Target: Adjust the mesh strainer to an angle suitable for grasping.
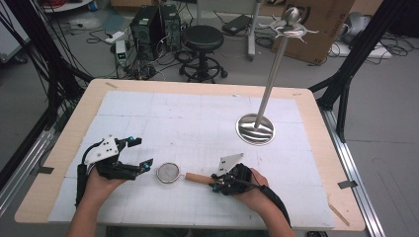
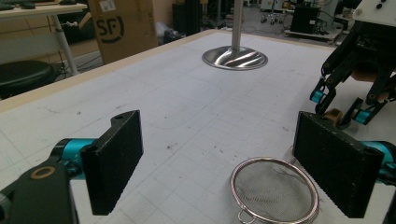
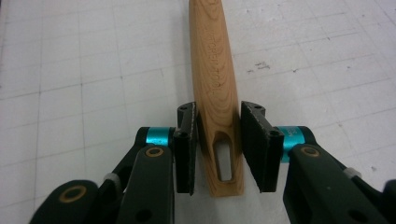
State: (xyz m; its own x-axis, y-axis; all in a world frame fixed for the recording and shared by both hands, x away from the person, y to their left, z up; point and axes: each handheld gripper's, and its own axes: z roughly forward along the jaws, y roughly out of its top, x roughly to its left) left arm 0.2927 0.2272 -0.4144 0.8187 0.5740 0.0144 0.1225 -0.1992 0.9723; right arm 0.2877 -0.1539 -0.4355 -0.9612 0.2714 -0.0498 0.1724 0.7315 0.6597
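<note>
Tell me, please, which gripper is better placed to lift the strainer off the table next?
The right gripper, probably: its jaws already sit on either side of the strainer's wooden handle. The left gripper is open, with the mesh bowl between its jaws, a harder hold.

Even, diffuse overhead light is cast across the white table [image 1: 197, 118], with only soft, faint shadows thrown. Bright glare is seen on the polished metal stand base [image 1: 255, 129], repeated in the left gripper view. Slight softness is noted overall, and the right gripper's [image 3: 218, 140] near linkage is rendered blurred at the bottom edge.
</note>
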